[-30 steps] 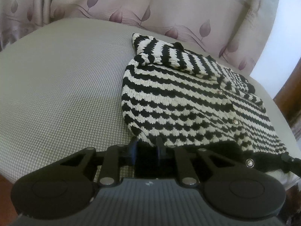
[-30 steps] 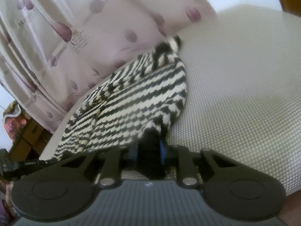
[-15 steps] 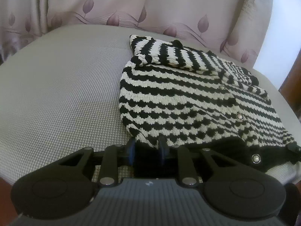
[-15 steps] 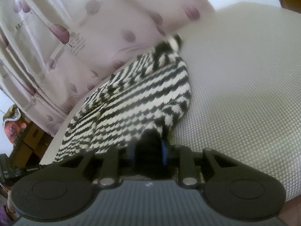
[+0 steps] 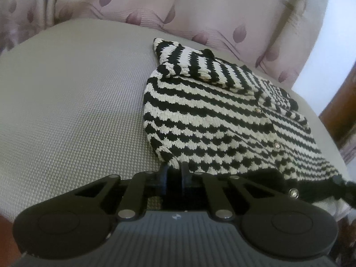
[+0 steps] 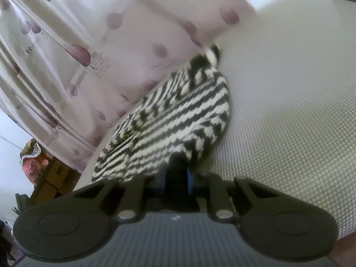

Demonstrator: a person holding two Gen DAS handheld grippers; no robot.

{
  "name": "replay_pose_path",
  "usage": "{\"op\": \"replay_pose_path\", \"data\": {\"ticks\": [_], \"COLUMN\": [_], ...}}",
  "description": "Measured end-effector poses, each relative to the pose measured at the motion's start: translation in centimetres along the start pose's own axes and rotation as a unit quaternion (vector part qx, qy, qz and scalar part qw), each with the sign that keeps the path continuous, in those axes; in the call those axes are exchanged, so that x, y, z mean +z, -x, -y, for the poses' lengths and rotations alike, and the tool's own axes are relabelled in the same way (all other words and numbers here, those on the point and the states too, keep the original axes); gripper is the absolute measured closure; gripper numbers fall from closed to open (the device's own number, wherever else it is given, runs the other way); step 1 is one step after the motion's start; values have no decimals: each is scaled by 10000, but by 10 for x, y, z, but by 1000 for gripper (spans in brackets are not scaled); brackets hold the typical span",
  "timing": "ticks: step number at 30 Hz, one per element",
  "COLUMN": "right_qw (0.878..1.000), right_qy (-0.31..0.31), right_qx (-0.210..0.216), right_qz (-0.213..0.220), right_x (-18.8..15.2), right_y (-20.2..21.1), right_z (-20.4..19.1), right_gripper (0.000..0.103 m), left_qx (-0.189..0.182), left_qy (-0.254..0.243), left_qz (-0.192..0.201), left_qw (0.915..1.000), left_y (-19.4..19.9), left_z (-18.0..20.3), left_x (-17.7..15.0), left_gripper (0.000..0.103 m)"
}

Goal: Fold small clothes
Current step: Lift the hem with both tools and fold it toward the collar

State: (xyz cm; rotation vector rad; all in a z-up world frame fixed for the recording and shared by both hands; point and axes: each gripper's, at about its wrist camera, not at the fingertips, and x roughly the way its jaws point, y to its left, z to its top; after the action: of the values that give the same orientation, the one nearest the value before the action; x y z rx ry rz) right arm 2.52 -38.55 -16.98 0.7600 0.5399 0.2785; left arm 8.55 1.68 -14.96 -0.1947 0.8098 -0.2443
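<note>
Lengthwise, cardigan (image 5: 213,120) hem toward left claw (image 5: 174,172)

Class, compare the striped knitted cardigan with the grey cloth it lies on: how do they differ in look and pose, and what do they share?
The cardigan carries bold black and white stripes; the grey cloth is plain with a fine woven texture. The cardigan has small shiny buttons; the cloth has none. The cardigan is folded, one sleeve laid across its top; the cloth lies spread smooth. Both are textiles lying flat in front of the curtain.

Both the left tool (image 5: 174,173) and the right tool (image 6: 176,175) have just closed further, pinching knit fabric.
</note>
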Motion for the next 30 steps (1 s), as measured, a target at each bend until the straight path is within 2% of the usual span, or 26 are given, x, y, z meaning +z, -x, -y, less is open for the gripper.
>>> {"op": "replay_pose_path", "data": {"ticks": [1, 4, 6, 8, 9, 12, 14, 16, 17, 18, 20, 22, 24, 26, 30], "right_qw": [10000, 9999, 9998, 9996, 9996, 9997, 9997, 9997, 9997, 9997, 9996, 9996, 9998, 9992, 9972], "right_qy": [37, 50, -12, -139, -185, -152, -91, -34, 0, 56, 165, 166, 8, -260, -533], "right_qx": [-40, -4, -95, 5, 6, 9, 4, -13, -30, -34, -70, -44, 133, 315, 510], "right_qz": [-23, -121, -170, -242, -206, -201, -229, -236, -225, -229, -226, -212, -164, -30, 132], "right_x": [0, 1, 1, 0, -1, -2, -1, -1, -1, -1, -1, -1, 0, 1, 6], "right_y": [0, -2, -2, -3, -3, -6, -11, -14, -14, -16, -17, -16, -13, -6, 0], "right_z": [0, 2, 5, 9, 11, 8, 6, 4, 3, 2, 0, 0, 3, 8, 9], "right_gripper": [87, 86, 84, 81, 79, 78, 78, 78, 78, 79, 82, 85, 85, 85, 86], "left_qx": [-51, -187, -450, -598, -608, -537, -458, -347, -226, -99, -188, -223, -463, -620, -622], "left_qy": [-27, -101, -93, -87, -157, -388, -504, -638, -694, -715, -588, -467, -302, -75, 8], "left_qz": [-33, -95, -139, -162, -172, -119, -44, 55, 99, 126, 106, 120, 263, 432, 574], "left_qw": [10000, 9997, 9988, 9980, 9979, 9977, 9977, 9973, 9973, 9973, 9980, 9986, 9981, 9971, 9964], "left_y": [0, 0, 0, -1, -2, -6, -8, -7, -7, -7, -7, -6, 1, 8, 15], "left_z": [0, -2, -4, -1, 3, 14, 19, 23, 24, 23, 18, 15, 10, 3, 2], "left_x": [0, 1, 2, 1, 1, -4, -6, -9, -9, -9, -6, -5, -3, 1, 11], "left_gripper": [89, 69, 40, 21, 15, 11, 14, 37, 59, 72, 80, 82, 88, 90, 90]}}
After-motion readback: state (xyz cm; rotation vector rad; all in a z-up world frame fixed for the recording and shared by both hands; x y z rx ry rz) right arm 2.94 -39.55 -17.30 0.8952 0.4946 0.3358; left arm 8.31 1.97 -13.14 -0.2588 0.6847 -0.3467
